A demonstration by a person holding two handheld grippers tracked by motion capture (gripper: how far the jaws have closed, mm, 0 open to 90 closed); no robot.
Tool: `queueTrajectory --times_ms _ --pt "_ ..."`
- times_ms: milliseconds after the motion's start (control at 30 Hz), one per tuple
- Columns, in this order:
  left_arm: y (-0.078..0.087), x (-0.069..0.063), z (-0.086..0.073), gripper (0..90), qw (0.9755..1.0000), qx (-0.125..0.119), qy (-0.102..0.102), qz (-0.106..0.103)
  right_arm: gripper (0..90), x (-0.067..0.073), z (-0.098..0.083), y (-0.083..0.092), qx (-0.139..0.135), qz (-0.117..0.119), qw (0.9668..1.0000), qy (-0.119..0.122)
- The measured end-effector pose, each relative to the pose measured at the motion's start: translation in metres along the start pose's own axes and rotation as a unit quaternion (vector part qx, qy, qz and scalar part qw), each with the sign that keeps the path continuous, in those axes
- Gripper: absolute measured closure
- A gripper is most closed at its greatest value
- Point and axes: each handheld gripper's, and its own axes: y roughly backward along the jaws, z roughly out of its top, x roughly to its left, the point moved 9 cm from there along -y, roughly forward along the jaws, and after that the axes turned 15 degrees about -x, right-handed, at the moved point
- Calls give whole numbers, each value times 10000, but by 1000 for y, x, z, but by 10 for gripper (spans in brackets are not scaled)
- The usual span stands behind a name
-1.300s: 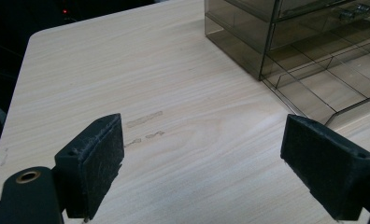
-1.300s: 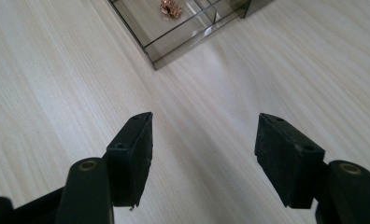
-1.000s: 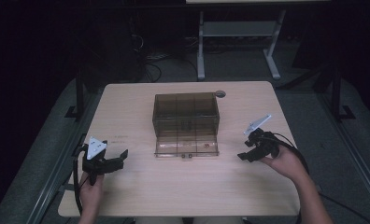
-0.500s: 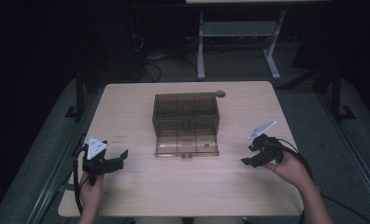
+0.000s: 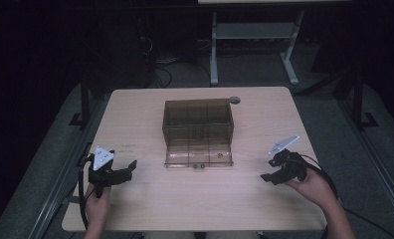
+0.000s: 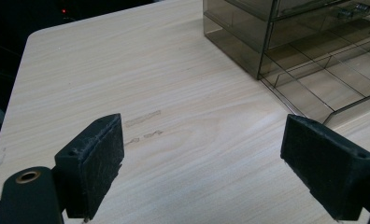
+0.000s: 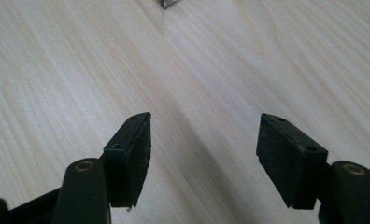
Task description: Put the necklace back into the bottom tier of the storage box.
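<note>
Left claw (image 5: 127, 169): jaws spread wide with nothing between them, held in the person's left hand (image 5: 98, 199) low over the table (image 5: 135, 109) near its front left corner; in the left gripper view (image 6: 199, 163) bare wood fills the gap between the two black pads.
Right claw (image 5: 268, 172): jaws also wide apart and empty, held in the right hand (image 5: 314, 186) near the table's front right; in the right gripper view (image 7: 204, 149) it looks down on plain wood.
Plates: a grey three-cornered plate sits on top of each claw.
Marks (image 6: 143, 119): faint scuffs on the wood just ahead of the left claw, seen between its pads and the far edge.
Box (image 5: 198, 130): a smoky clear drawer box, ahead of both claws and between them, well apart from each; to the right and forward of the left claw, to the left and forward of the right claw.
Drawer (image 5: 199, 157): the bottom drawer is pulled out toward the claws, its divided cells showing; in the left gripper view (image 6: 323, 86) those cells lie beyond the right-hand pad.
Drawer content: a tiny reddish speck in one front cell, too small to tell what it is.
Corner (image 7: 167, 3): a bit of the box's edge at the top of the right gripper view, far ahead of that claw.
Disc (image 5: 234, 100): a small round dark disc on the table behind the box, farthest from both claws.
</note>
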Motion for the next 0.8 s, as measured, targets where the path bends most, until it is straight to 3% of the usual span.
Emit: queueTrajectory --times_ms 800 --pt "-1 -3 0 130 10000 17 -21 -25 326 13 -28 6 -146 -68 9998 -114"
